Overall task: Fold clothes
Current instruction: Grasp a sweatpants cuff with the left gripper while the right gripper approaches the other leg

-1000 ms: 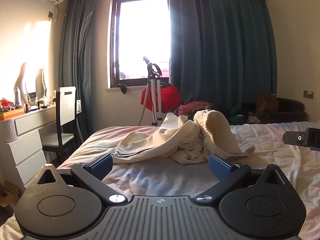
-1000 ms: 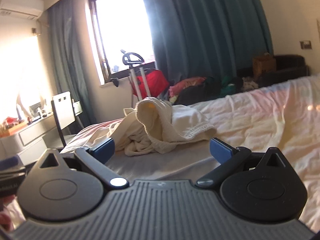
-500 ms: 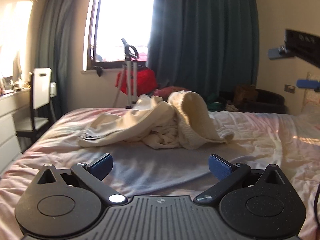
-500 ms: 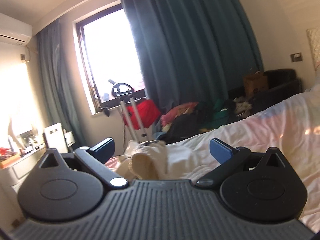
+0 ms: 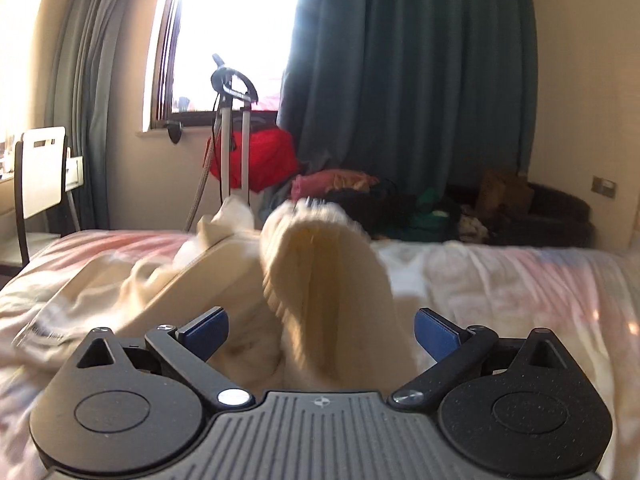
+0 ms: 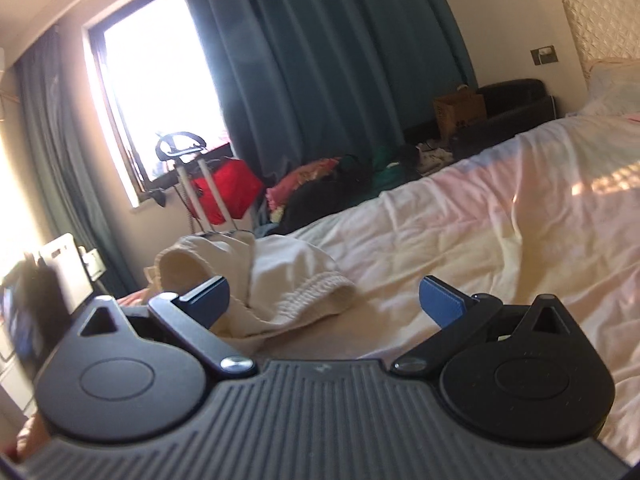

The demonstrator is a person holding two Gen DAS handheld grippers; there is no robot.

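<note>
Blue-padded fingers of the left gripper stand spread wide, with nothing clamped between them. A cream garment rises into the gap between the two fingers; whether either pad touches the fabric cannot be told, as the cloth is blurred. The right gripper is likewise spread wide and holds nothing. Its left finger overlaps the near edge of the garment in the right wrist view; contact cannot be confirmed. Its right finger stands over bare sheet.

The garment lies crumpled in a heap on the bed. In the left wrist view its ribbed part stands up as a hump directly ahead of the left gripper, with flatter fabric trailing away to the left of the hump, ending in a dark-edged hem. The long axis runs roughly left to right across that view. In the right wrist view a ribbed cuff or hem points to the right of the heap, lying flat on the sheet.

Beyond the garment stand a red bag and a dark curtain.
</note>
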